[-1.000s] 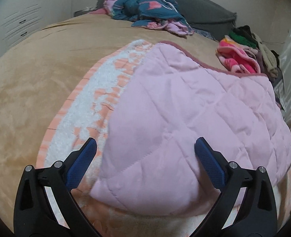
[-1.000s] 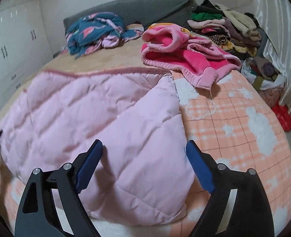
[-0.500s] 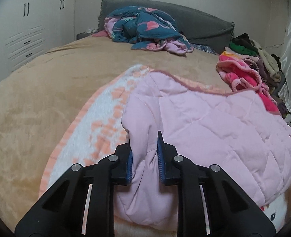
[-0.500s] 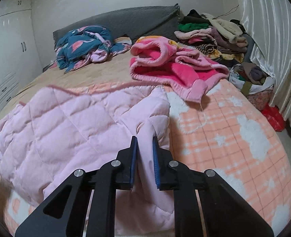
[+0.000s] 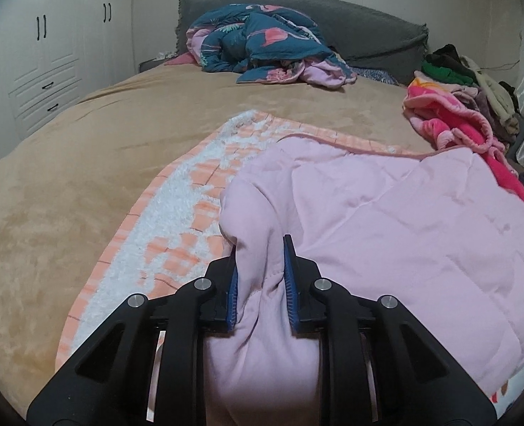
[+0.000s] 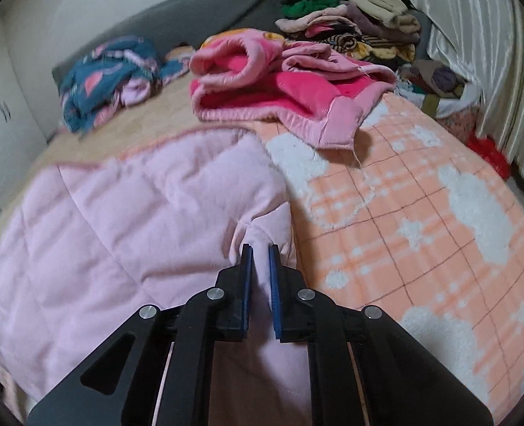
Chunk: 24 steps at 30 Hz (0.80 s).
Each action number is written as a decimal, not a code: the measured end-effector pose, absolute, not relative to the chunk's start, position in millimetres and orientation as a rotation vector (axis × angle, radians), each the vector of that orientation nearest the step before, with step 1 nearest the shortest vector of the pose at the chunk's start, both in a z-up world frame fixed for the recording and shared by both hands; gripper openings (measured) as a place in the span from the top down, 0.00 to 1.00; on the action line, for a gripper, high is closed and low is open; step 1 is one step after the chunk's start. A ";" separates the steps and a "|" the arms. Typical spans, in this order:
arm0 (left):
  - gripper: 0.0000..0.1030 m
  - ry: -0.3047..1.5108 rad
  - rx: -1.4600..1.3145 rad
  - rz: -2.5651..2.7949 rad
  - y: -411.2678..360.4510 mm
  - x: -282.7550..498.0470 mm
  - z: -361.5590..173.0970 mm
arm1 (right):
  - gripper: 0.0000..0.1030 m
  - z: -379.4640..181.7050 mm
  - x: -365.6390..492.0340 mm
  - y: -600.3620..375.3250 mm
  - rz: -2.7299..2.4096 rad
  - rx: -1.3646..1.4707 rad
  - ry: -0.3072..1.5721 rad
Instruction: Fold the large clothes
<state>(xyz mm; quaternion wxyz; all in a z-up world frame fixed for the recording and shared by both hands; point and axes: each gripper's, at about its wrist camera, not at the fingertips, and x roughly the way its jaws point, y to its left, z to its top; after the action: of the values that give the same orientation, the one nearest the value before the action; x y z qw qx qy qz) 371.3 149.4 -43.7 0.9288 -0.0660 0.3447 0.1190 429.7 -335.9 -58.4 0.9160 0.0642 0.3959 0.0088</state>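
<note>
The pink quilted garment (image 5: 386,213) lies spread on the orange-and-white plaid blanket (image 5: 162,234) on the bed, its near edge pinched at two places: the left gripper (image 5: 260,277) and the right gripper (image 6: 260,277) each clamp a fold of it. Each bite looks shallow, so the puffy fabric could slip out under its own weight, or drag the blanket along. A second ago both grippers hovered wide open over the hem; now the edge is raised.

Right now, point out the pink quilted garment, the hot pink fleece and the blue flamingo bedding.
pink quilted garment (image 5: 386,213), left wrist view, its upper panel.
hot pink fleece (image 6: 290,96), right wrist view, its bright middle.
blue flamingo bedding (image 5: 262,42), left wrist view, its top.
</note>
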 end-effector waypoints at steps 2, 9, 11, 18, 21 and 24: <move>0.86 0.717 -0.135 0.245 149.6 373.9 -46.7 | 0.91 -62.6 430.5 -332.2 0.010 0.112 0.820; 0.85 0.734 -0.114 0.254 150.1 378.1 -56.8 | 0.86 -68.3 430.2 -324.6 -0.023 0.064 0.844; 0.85 0.736 -0.114 0.255 149.8 377.2 -55.0 | 0.85 -64.8 427.0 -326.3 -0.022 0.065 0.847; 0.66 0.737 -0.150 0.268 153.0 365.6 -43.1 | 0.16 -31.6 387.9 -338.6 0.054 0.161 0.734; 0.45 0.727 -0.186 0.255 153.4 353.0 -31.6 | 0.08 -12.6 365.1 -333.9 0.100 0.161 0.683; 0.23 0.697 -0.204 0.245 149.7 336.5 -18.1 | 0.05 1.7 341.6 -329.4 0.147 0.161 0.635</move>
<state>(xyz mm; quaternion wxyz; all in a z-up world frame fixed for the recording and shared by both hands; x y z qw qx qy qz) 336.5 149.7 -18.1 0.9275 -0.0993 0.3401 0.1195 341.6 -329.4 1.7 0.9442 0.0789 0.3116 0.0720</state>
